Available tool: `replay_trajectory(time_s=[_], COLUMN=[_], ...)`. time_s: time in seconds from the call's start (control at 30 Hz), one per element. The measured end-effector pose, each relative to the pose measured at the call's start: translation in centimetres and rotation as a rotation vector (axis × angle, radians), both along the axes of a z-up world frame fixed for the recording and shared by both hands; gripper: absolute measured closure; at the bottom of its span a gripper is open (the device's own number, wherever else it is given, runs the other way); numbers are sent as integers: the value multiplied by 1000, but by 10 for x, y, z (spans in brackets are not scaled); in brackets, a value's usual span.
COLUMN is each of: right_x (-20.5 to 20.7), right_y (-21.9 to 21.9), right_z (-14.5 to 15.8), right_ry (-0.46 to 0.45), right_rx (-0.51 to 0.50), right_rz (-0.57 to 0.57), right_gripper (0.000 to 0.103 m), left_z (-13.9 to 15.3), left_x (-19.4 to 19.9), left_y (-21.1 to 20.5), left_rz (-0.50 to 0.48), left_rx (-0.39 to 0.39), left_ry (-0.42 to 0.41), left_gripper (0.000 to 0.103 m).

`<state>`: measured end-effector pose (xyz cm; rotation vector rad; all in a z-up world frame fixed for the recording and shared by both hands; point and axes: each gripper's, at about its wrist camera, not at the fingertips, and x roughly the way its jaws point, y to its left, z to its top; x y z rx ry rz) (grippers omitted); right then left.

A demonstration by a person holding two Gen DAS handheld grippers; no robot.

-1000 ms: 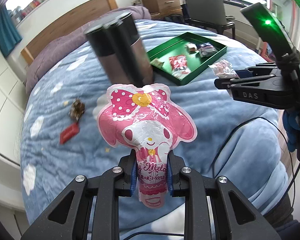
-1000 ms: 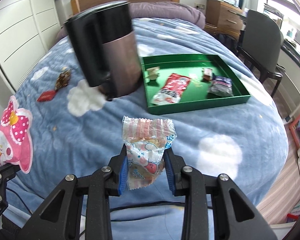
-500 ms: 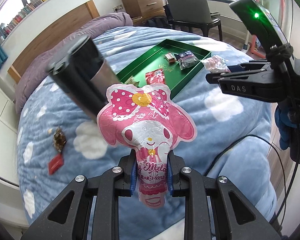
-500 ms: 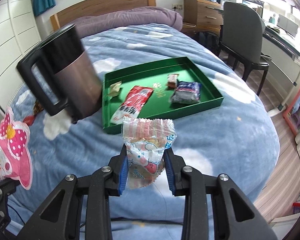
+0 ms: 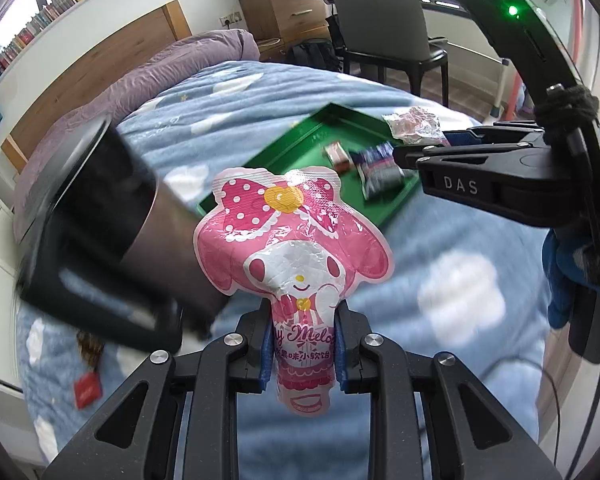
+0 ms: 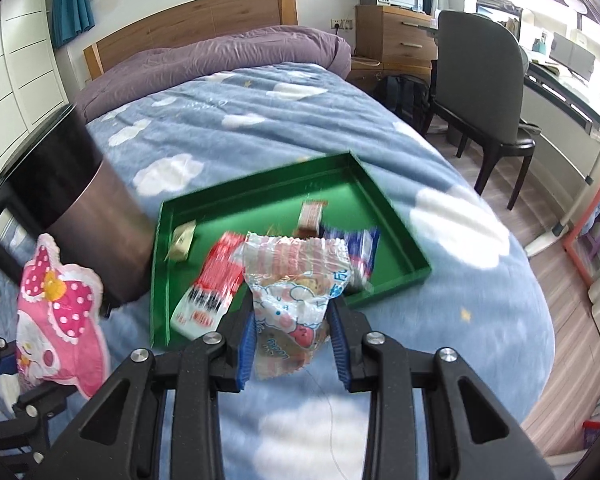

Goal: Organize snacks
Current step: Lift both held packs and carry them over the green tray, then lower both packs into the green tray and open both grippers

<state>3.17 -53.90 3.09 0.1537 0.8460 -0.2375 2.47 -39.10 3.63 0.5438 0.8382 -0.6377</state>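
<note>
My left gripper (image 5: pixel 303 350) is shut on a pink My Melody candy bag (image 5: pixel 292 240), held upright above the blue bedspread; the bag also shows in the right wrist view (image 6: pixel 56 312). My right gripper (image 6: pixel 294 344) is shut on a clear cookie packet (image 6: pixel 296 280), just short of the near edge of the green tray (image 6: pixel 160 280). The tray lies on the bed and holds a red-white packet (image 6: pixel 212 280), a small tan snack (image 6: pixel 182 240), a brown bar (image 6: pixel 312 214) and a dark blue packet (image 6: pixel 360 252). The tray also shows in the left wrist view (image 5: pixel 300 148).
A dark steel kettle (image 6: pixel 72 200) with a black handle stands left of the tray, close to my left gripper (image 5: pixel 100 232). A red wrapper (image 5: pixel 87 388) and a brown wrapper (image 5: pixel 90 348) lie on the bed at the left. A chair (image 6: pixel 484 96) and desk stand to the right.
Both grippers have moved forward toward the tray, still holding their packets. The tray and the kettle are nearer in both views, and the view is motion-blurred.
</note>
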Motion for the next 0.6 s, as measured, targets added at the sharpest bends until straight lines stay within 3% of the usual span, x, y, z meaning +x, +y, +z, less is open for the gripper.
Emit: replay_trajectory(time_s=[0.3,0.6], right_x=[67,119], right_y=[-39,-65], right_z=[-11,-54], right_ry=[-27,9], right_rx=[-20,-7], right_rz=[-18,-24], right_gripper=[103,103], left_z=[-12,-61], left_x=[74,143], left_y=[-45,-72], left_rz=[72,210], left_rx=[-51,-79], left_ry=[1,95], left_gripper=[83,83])
